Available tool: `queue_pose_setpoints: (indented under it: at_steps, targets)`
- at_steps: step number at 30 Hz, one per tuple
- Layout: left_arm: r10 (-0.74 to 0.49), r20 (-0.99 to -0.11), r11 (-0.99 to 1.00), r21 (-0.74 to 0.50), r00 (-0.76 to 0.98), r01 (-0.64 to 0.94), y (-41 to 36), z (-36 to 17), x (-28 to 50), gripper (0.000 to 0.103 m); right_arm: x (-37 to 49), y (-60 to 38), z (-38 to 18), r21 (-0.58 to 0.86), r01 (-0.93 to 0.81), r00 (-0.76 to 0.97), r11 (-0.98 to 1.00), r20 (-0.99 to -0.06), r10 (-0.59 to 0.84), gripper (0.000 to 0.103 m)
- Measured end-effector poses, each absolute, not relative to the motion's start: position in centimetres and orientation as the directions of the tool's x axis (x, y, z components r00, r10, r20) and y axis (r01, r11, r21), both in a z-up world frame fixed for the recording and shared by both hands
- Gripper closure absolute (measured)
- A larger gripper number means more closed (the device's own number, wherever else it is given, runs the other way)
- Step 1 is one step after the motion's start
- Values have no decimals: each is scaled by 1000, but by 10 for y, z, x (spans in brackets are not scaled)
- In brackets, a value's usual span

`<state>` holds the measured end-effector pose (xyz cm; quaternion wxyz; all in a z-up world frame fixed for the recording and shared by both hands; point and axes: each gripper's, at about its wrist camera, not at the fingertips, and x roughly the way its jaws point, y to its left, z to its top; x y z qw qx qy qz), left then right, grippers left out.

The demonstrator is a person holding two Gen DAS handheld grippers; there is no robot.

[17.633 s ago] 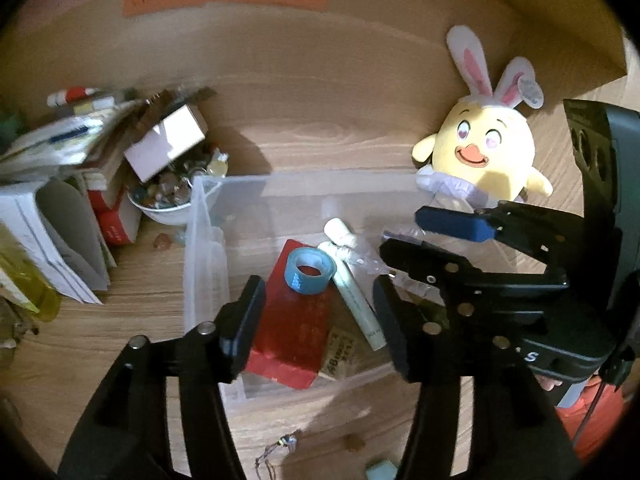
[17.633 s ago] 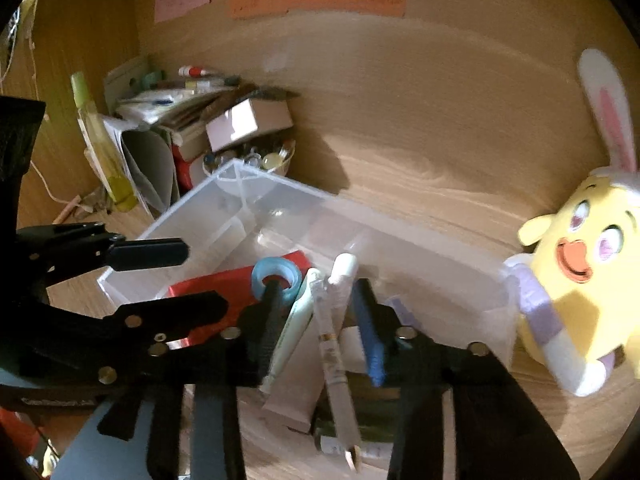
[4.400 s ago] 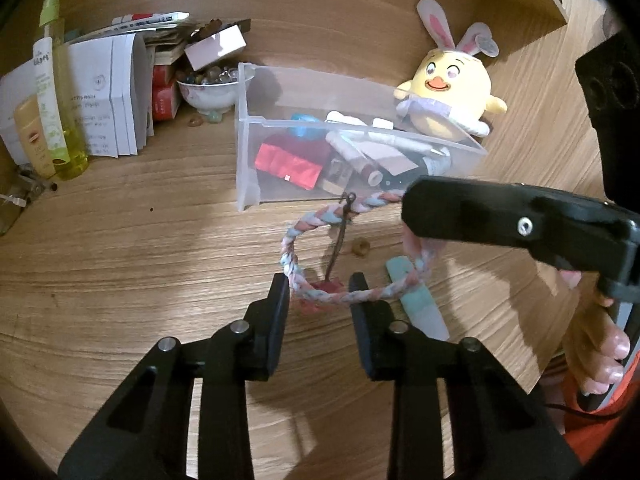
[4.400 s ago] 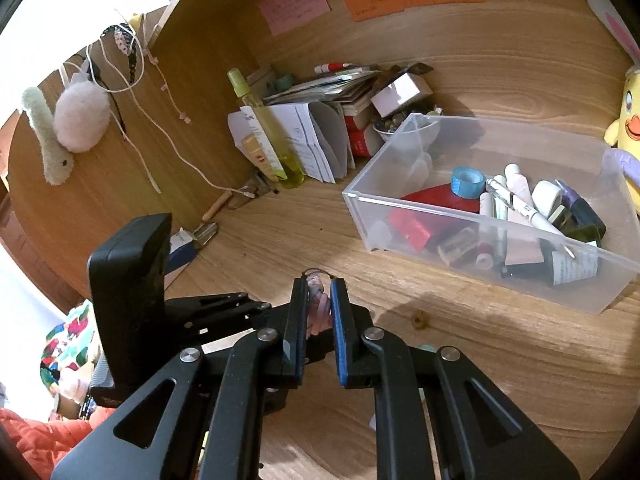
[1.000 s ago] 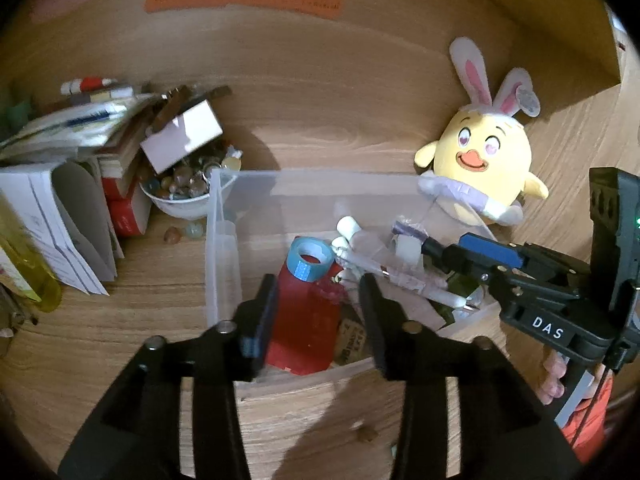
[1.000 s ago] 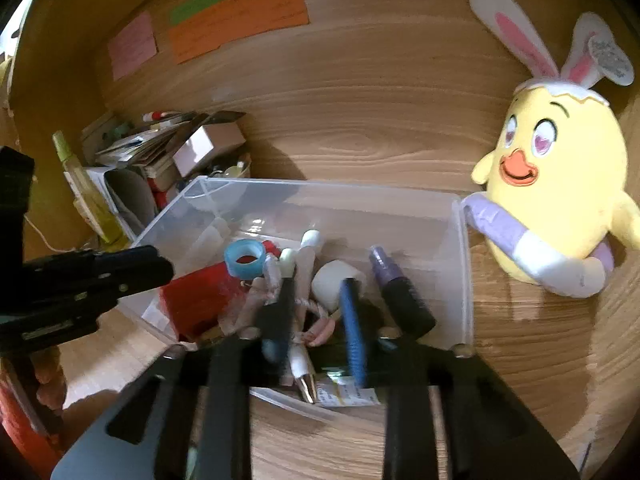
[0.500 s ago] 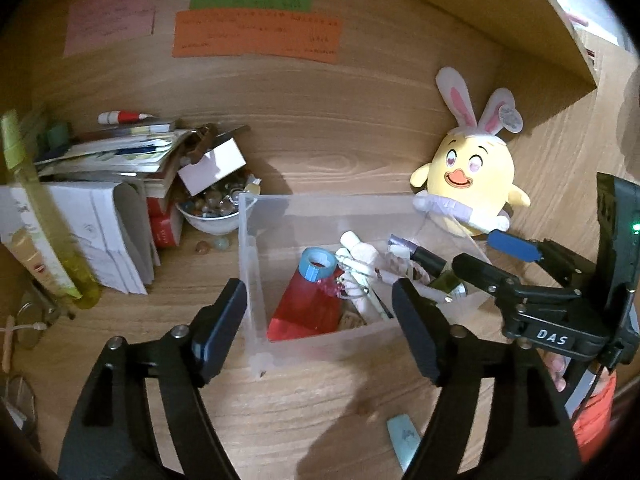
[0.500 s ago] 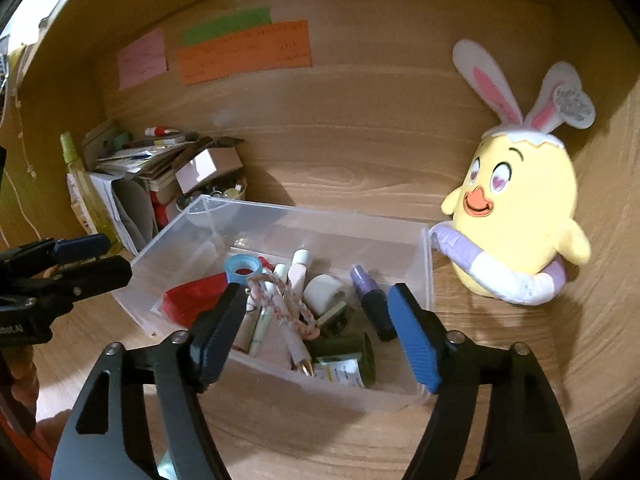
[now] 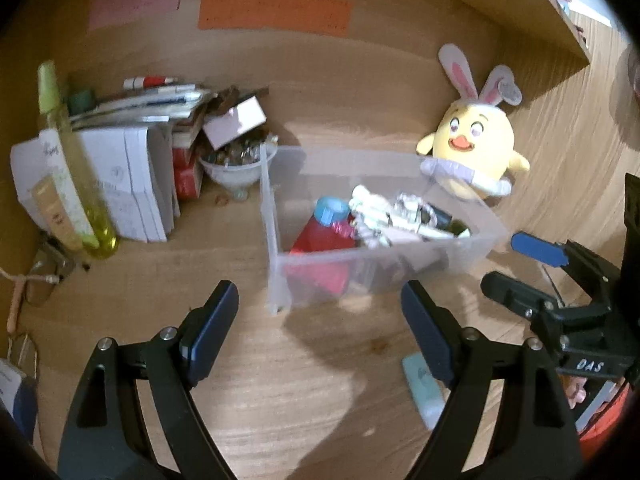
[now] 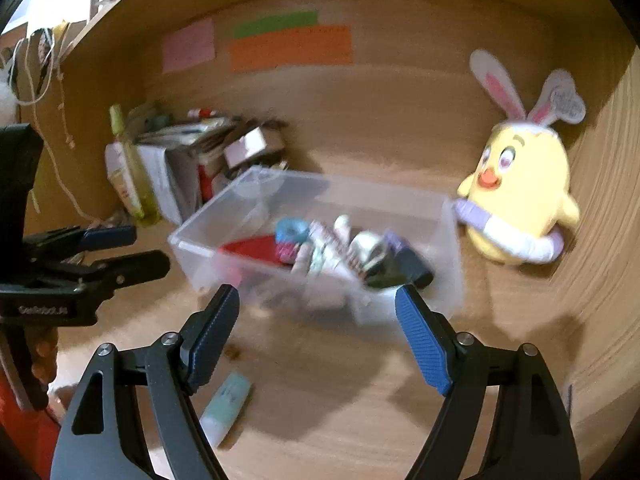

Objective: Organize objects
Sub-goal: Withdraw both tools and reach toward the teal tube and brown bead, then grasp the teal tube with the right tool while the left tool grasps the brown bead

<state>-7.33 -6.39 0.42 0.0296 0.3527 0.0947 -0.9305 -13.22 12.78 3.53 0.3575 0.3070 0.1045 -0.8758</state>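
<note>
Judging by its looks, the pale mint squeeze tube (image 10: 225,409) lying flat on the wooden worktop (image 10: 328,400) just short of the clear plastic bin (image 10: 208,256) is light, soft and slick, best pinched across its middle, while both grippers' jaws, left (image 9: 320,332) and right (image 10: 318,336), are opening with nothing between them.

Yellow bunny-eared plush (image 9: 474,152) sits against the wall, below blurred paper notes (image 9: 274,14).

The light wooden tabletop (image 9: 224,252) carries a clear plastic bin (image 9: 280,268), a yellow chick plush toy with rabbit ears (image 9: 476,152), a white bowl of trinkets (image 9: 236,172), stacked white booklets (image 9: 132,184), a yellow-green bottle (image 9: 80,184) and a pale mint tube (image 10: 228,408).
</note>
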Motion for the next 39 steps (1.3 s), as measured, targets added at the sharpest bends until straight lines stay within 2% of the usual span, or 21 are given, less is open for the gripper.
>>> queue_pose_setpoints:
  at_steps: [10,20,22,26,28,39]
  targets:
    - [14,-722,-975,-163,-692,151,-69,-29,-55,19,-101,108,-12,44,738,-449,-674,-714,-538,25]
    - [61,-757,-976,-182,-651,120,-60,-53,-49,21,-86,98,-38,42,772,-377,-634,-773,-510,27]
    - [76,-760,-977,-187,-645,105,-57,-55,-50,28,-87,97,-40,45,774,-367,-631,-781,-505,40]
    - [102,-768,-977,-198,-633,82,-52,-57,-55,39,-88,99,-39,52,778,-358,-626,-782,-510,61]
    - [110,-770,-977,-200,-628,74,-50,-58,-58,43,-91,102,-39,70,778,-346,-625,-782,-518,80]
    - [151,-785,-984,-177,-601,-16,-19,-58,-85,58,-109,130,-25,109,719,-397,-687,-747,-534,80]
